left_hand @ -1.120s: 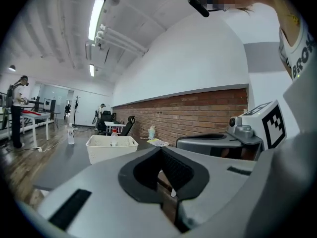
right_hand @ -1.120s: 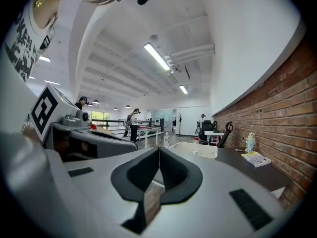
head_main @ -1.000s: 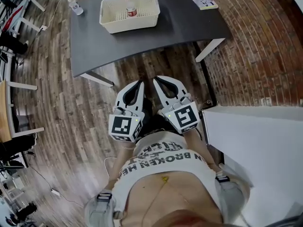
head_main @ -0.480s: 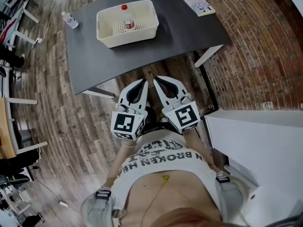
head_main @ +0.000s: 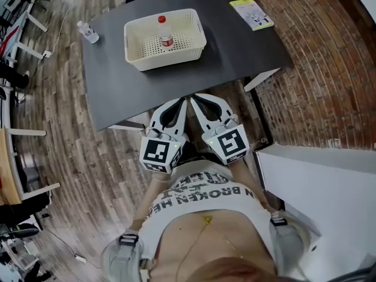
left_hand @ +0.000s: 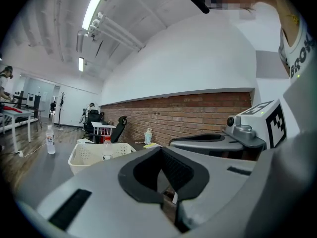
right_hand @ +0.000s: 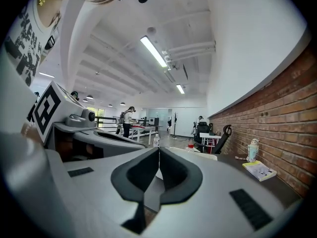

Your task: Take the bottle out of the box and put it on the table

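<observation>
Item: cream basket [head_main: 167,59] on dark counter [head_main: 235,46], holding one upright red-capped bottle [head_main: 166,35]. A second bottle [head_main: 88,32] stands outside, well apart. Closed, empty: left tongs [head_main: 181,101], right tongs [head_main: 193,98].

Head view: overhead, steeply down onto tabletop [head_main: 176,81]. Both gripper views: low, near-level, facing tabletop; basket [head_main: 167,60] shared.

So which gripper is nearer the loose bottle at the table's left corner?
Left. The left gripper is at the near edge of the table, down-right of the loose bottle; the right gripper sits beside it, farther right.
</observation>
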The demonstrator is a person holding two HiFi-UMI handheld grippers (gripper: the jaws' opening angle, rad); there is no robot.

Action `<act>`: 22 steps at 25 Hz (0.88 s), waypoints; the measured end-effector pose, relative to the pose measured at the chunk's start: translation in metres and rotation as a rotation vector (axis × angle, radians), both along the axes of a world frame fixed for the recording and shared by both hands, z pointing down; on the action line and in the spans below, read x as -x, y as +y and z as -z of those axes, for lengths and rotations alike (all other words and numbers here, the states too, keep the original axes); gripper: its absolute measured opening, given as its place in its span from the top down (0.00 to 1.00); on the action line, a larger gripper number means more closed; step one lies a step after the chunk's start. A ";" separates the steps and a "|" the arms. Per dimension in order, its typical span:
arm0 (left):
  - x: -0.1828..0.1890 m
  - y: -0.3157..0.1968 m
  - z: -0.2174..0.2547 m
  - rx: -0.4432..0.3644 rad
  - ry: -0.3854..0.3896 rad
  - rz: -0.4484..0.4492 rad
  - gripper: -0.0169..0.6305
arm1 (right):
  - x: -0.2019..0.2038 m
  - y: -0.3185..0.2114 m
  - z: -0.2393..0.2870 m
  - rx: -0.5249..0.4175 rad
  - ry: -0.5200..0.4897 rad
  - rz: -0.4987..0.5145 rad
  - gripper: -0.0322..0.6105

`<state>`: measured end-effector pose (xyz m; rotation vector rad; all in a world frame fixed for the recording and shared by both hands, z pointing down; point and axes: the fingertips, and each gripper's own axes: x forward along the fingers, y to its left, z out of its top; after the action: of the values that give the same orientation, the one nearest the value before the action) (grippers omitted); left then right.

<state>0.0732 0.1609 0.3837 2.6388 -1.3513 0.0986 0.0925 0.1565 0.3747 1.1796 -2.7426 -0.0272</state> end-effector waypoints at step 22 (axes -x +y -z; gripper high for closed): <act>0.057 -0.053 -0.007 0.011 -0.002 -0.009 0.96 | 0.057 -0.055 -0.012 0.029 -0.006 -0.006 0.94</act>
<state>0.0159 0.1075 0.3902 2.6372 -1.3354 0.1100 0.0352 0.1013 0.3866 1.1828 -2.7349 0.0174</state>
